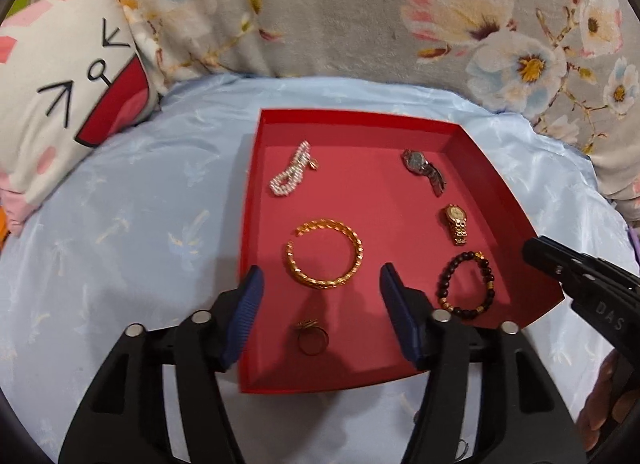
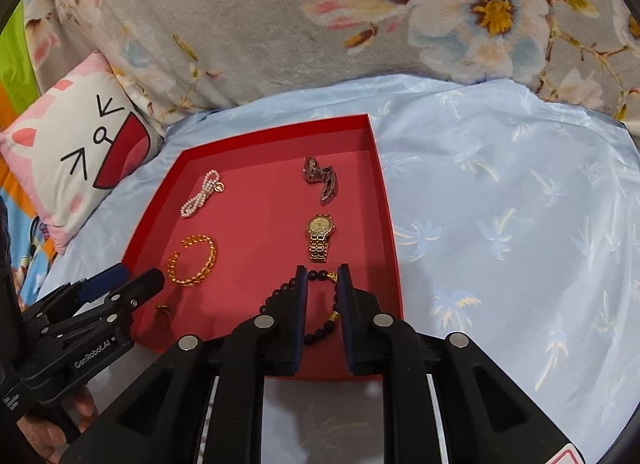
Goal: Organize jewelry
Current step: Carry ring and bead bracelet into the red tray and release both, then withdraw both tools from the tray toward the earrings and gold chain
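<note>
Six pieces: in red tray (image 1: 492,167) on bed (image 1: 140,223).
Bead bracelet (image 1: 466,284): near right corner, between right gripper (image 2: 323,278) fingers, narrowly apart.
Left gripper (image 1: 320,278): fingers wide apart above gold bangle (image 1: 324,254).
Around: ring (image 1: 311,338), gold watch (image 1: 457,223), silver watch (image 1: 425,169), pearls (image 1: 290,173), pillow (image 1: 68,103).

From my remote feed: matt red card tray (image 1: 492,183), glossy gold metal bangle (image 1: 324,254), dark polished beads (image 1: 466,284), shiny blue satin cloth (image 2: 500,203), fuzzy floral blanket (image 1: 340,11) at top
</note>
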Motion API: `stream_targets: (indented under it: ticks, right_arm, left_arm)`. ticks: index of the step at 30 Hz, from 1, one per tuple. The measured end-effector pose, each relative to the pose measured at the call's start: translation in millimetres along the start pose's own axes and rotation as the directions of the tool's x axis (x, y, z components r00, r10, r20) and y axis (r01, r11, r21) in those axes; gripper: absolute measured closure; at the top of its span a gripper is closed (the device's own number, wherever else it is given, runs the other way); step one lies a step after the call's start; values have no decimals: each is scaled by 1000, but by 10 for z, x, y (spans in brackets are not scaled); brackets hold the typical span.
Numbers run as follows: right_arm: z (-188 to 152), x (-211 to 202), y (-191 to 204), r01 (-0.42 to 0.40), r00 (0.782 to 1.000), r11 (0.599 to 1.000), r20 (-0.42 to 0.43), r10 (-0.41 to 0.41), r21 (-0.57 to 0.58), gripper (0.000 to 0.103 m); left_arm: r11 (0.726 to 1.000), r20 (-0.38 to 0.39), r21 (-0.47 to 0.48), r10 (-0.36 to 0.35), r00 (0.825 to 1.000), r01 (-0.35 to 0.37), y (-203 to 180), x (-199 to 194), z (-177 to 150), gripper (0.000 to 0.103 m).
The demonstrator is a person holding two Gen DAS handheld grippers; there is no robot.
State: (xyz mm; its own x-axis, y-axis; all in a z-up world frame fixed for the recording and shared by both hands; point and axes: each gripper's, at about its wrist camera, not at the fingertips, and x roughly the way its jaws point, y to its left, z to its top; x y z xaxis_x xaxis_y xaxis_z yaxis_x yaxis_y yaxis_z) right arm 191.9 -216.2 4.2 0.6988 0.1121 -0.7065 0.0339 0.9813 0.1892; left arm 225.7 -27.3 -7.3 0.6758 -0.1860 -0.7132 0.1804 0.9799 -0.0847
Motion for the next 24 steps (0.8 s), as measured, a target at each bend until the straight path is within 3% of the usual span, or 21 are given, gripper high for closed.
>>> stream_targets:
  ticks: [4, 10, 24]
  right_arm:
    - [-153, -340, 44, -21, 999, 1000, 27, 21, -7, 77]
    - [-562, -694, 117, -15, 1000, 999, 17, 16, -28, 75]
    - [-1386, -878, 180, -46, 994, 999, -102, 45, -8, 74]
  left_arm:
    - [1000, 24, -14, -7, 1000, 7, 103, -257, -61, 42]
    - [1000, 26, -29, 5, 1000, -5, 260, -638, -371, 42]
    - [999, -81, -11, -37, 996, 37, 181, -935, -1163, 42]
